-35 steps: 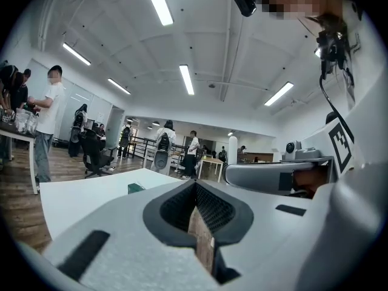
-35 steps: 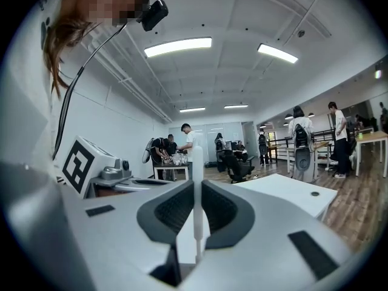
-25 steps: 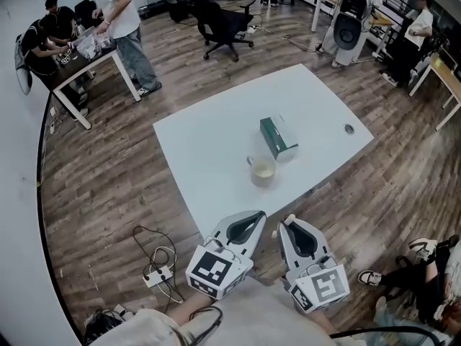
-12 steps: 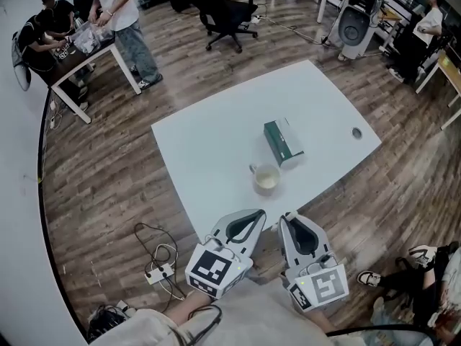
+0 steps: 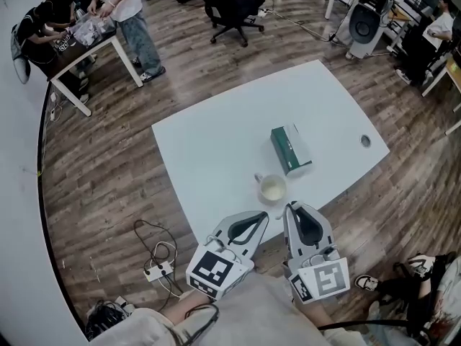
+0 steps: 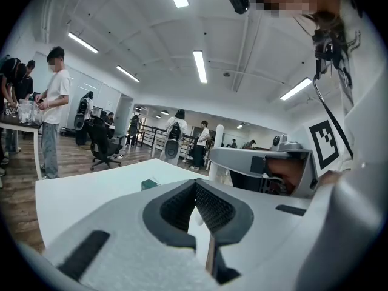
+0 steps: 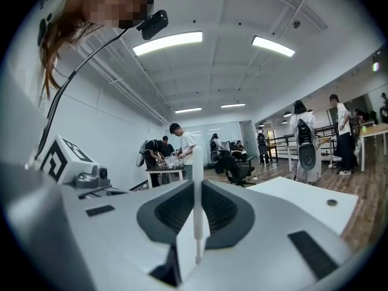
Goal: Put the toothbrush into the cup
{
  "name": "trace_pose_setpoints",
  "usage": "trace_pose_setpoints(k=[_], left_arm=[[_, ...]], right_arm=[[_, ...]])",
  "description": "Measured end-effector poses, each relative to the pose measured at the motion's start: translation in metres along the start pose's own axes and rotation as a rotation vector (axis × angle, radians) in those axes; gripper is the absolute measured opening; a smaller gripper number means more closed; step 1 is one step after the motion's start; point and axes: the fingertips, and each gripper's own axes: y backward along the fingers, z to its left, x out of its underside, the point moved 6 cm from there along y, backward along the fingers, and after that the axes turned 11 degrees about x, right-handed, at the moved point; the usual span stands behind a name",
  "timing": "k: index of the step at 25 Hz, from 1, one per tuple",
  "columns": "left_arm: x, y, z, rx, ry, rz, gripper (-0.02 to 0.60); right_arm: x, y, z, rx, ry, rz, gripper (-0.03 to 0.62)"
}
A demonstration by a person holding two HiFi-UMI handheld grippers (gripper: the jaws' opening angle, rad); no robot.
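Note:
A white cup (image 5: 272, 189) stands near the front edge of the white table (image 5: 216, 143), just in front of a green box (image 5: 291, 148). My right gripper (image 5: 291, 207) is a little short of the cup, at the table's front edge. It is shut on a thin white toothbrush (image 7: 197, 205), which stands upright between the jaws of the right gripper (image 7: 197, 183). My left gripper (image 5: 263, 215) is beside it, to the left, also near the table edge. In the left gripper view the left gripper (image 6: 195, 185) is shut with nothing in it.
A round cable hole (image 5: 365, 141) sits at the table's right corner. On the wooden floor to the left lie a power strip and cables (image 5: 155, 269). People stand at a desk (image 5: 72, 42) at the far left, and an office chair (image 5: 230, 9) is beyond the table.
The cup and table have drawn closer to both grippers in the head view. Both grippers stay shut, the right one still on the toothbrush.

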Motion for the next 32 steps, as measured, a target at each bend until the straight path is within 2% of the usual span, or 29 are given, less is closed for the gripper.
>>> trace_pose_setpoints(k=[14,20,32], left_arm=[[0.001,-0.012,0.029,-0.002,0.028,0.027,0.008],[-0.001,-0.014,0.037,-0.013,0.056,0.03,0.008],[0.004,-0.017,0.052,-0.025,0.059,0.044,0.008]], right_arm=[[0.014,-0.048,-0.02,0.025,-0.012,0.029,0.048],[0.029,-0.066,-0.028,0.038,-0.01,0.053,0.048],[0.066,-0.092,-0.043,0.058,-0.052,0.127,0.048]])
